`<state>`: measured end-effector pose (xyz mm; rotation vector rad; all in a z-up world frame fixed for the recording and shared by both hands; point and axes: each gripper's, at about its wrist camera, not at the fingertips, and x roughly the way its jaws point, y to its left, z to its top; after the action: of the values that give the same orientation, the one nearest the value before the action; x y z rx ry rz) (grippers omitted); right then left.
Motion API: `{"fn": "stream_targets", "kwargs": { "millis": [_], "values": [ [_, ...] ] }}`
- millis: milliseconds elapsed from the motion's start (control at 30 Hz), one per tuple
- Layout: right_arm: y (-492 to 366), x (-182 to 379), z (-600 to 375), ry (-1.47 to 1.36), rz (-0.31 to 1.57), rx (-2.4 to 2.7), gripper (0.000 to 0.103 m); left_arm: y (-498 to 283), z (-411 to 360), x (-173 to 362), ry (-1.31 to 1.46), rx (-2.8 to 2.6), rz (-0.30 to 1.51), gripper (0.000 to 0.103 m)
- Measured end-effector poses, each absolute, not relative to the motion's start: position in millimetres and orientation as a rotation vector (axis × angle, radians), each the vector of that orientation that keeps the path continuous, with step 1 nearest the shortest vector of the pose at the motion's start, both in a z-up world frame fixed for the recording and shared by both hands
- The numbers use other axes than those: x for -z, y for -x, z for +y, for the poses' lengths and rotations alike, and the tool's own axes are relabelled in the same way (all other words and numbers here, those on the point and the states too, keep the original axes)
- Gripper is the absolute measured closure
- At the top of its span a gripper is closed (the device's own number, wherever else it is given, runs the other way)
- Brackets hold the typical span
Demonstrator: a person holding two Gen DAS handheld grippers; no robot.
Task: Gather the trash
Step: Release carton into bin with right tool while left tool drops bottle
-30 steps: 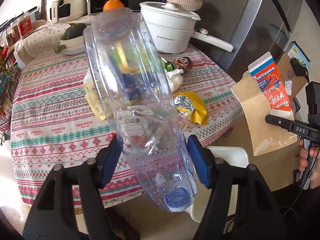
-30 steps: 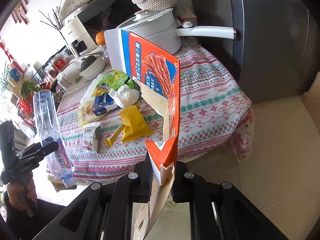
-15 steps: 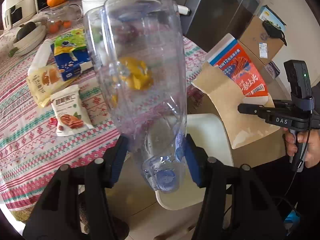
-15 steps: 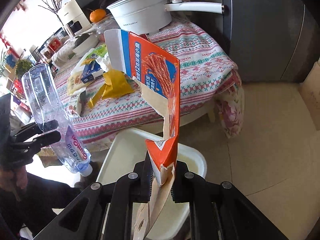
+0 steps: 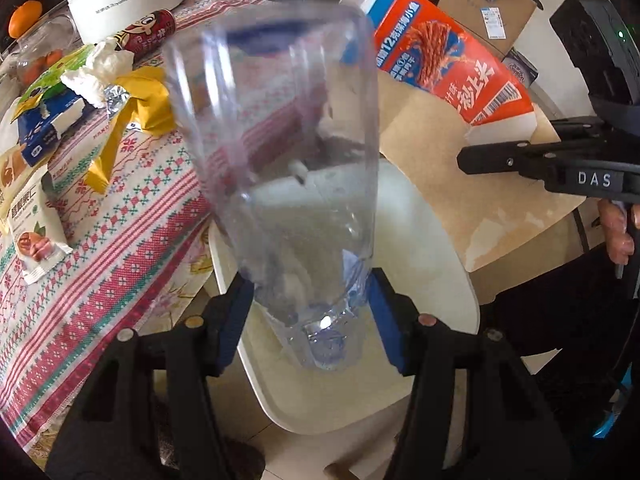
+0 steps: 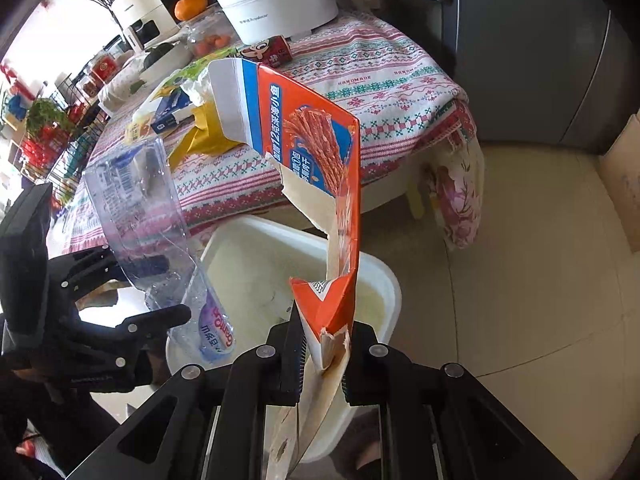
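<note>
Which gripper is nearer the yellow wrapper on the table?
Left. The left gripper, holding the bottle, is beside the table edge near the yellow wrapper; the right gripper sits farther out over the bin.

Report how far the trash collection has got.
Done: nothing visible in the white bin yet. In hand: the left gripper holds the clear bottle and the right gripper holds the torn orange box, both over the bin. Left: yellow wrapper, tissue, snack packets and can on the table.
</note>
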<state>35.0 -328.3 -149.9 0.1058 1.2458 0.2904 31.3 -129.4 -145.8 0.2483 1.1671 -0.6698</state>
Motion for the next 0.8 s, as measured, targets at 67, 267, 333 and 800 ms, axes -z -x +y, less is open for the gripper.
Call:
{"fn": "stream_targets", "kwargs": {
  "millis": [67, 267, 333, 800],
  "values": [
    [-34, 153, -330, -0.102, 1.255, -0.288, 0.089, -31, -129, 145, -0.25, 0.67, 1.168, 0.031],
    [-31, 160, -330, -0.089, 1.284, -0.296, 0.088, -33, -104, 140, -0.212, 0.622, 1.171, 0.028],
    [-30, 162, -327, -0.076, 1.296, -0.309, 0.088, -34, -95, 136, -0.198, 0.589, 1.164, 0.028],
    [-15, 207, -267, 0.125, 1.498, -0.496, 0.087, -45, -34, 124, -0.094, 0.449, 1.123, 0.024]
  ]
}}
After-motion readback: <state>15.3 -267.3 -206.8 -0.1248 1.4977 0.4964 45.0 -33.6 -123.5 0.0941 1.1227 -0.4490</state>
